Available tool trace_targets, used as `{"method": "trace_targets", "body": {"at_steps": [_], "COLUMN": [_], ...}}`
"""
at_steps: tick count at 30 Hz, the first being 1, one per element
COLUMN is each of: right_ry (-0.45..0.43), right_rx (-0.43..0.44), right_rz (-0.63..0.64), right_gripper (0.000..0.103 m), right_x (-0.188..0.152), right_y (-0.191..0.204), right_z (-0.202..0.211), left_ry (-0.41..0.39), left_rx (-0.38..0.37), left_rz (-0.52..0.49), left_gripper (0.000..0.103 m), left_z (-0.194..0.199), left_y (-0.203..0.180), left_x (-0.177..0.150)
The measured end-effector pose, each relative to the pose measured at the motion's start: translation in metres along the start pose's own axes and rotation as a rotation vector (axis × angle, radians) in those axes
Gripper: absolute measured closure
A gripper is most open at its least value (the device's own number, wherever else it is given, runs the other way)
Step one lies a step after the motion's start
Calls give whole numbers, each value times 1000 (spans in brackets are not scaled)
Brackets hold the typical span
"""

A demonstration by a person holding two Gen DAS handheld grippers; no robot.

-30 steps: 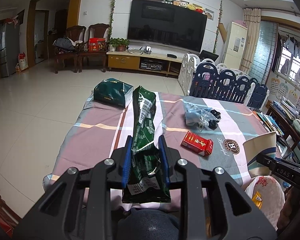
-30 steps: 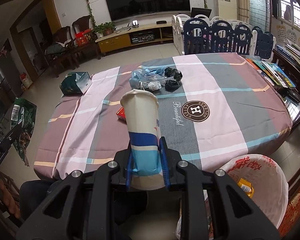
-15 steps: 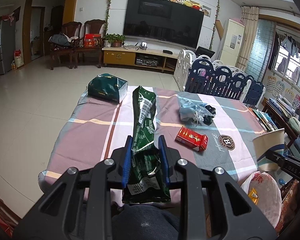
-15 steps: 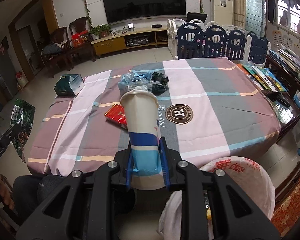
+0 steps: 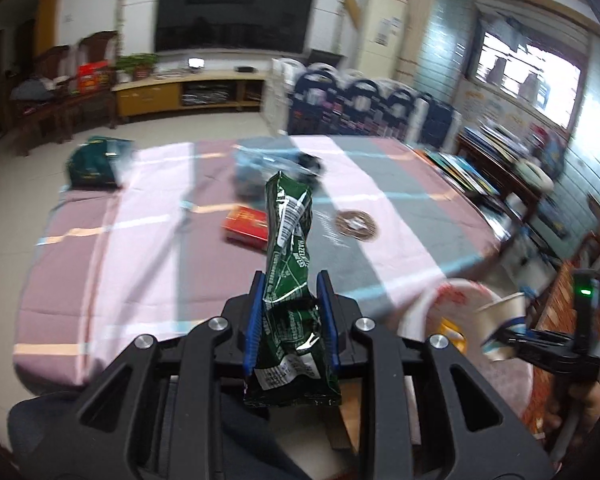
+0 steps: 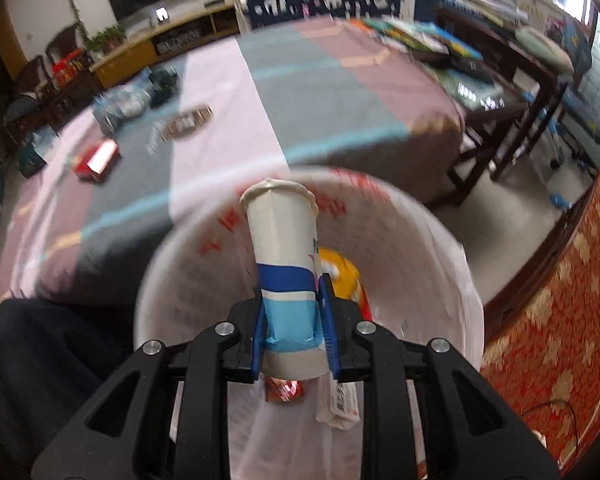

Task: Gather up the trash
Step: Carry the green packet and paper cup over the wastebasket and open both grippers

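Both hands have swung toward the bin (image 6: 440, 240) since a second ago: the right gripper (image 6: 294, 328), clamped on the cup (image 6: 284, 248), now hangs over its mouth, while the left gripper (image 5: 290, 320), pinching the green wrapper (image 5: 290, 264), is short of it, over the table (image 5: 140, 264) edge. Paper cup looks light and crushable, gripped near its base; the wrapper is thin, limp and probably slick, held near its lower end. A red box (image 5: 246, 226) and, blurred, bags remain on the table.

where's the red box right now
The red box lies flat on the striped tablecloth, left of centre in the left wrist view, between the green wrapper and the clear plastic bag behind it.
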State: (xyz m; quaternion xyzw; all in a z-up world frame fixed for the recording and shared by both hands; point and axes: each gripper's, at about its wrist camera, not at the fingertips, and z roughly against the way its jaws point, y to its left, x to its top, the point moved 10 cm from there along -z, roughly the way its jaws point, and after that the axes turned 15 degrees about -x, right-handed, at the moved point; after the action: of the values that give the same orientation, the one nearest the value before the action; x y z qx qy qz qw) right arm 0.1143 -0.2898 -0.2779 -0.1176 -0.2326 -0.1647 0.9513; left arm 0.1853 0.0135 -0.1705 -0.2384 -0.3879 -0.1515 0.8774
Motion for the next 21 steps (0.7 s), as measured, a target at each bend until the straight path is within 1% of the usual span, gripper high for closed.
{"method": "trace_targets", "body": {"at_steps": [1, 2, 3, 5, 7, 10, 11, 12, 13, 14, 15, 16, 17, 19, 21], "right_ry": [37, 59, 69, 63, 34, -10, -27, -44, -51, -58, -61, -64, -65, -66, -58], "right_rx": [-29, -39, -28, 21, 30, 2, -4, -8, -11, -15, -17, -22, -30, -50, -48], "right_rz": [-1, -14, -34, -115, -183, -276, -309, -338, -359, -385, -401, -413, -417, -417, -413], "right_gripper": [75, 65, 51, 37, 34, 33, 33, 33, 32, 29, 29, 29, 29, 29, 29], "right_x": [-10, -17, -21, -23, -18, -3, 1, 3, 6, 8, 8, 9, 9, 8, 8], "right_y": [-5, -9, -12, -25, -42, -76, -90, -100, -108, -117, -124, -131, -135, -141, -137], "right_z": [-10, -17, -20, -21, -16, -8, -5, -2, 0, 2, 3, 2, 1, -1, -7], "left_ry": [22, 40, 68, 119, 181, 308, 339, 379, 413, 453, 483, 498, 502, 490, 441], "left_rx": [-60, -113, -182, -272, -332, -462, -487, -510, -520, -526, -518, -498, -482, -436, -372], "left_rz": [-24, -29, -26, -48, -123, -215, -232, -253, -268, -280, -290, -296, -296, -273, -188], "left_gripper": [76, 76, 76, 76, 76, 76, 74, 69, 63, 43, 26, 24, 24, 23, 18], "left_z": [-10, -18, -28, -45, -63, -91, -98, -107, -115, -123, -130, -134, -137, -140, -140], "left_y": [-18, -32, -49, -77, -106, -157, -167, -180, -188, -194, -196, -194, -190, -174, -144], "left_x": [-4, -7, -11, -20, -32, -61, -67, -79, -89, -100, -110, -116, -120, -120, -107]}}
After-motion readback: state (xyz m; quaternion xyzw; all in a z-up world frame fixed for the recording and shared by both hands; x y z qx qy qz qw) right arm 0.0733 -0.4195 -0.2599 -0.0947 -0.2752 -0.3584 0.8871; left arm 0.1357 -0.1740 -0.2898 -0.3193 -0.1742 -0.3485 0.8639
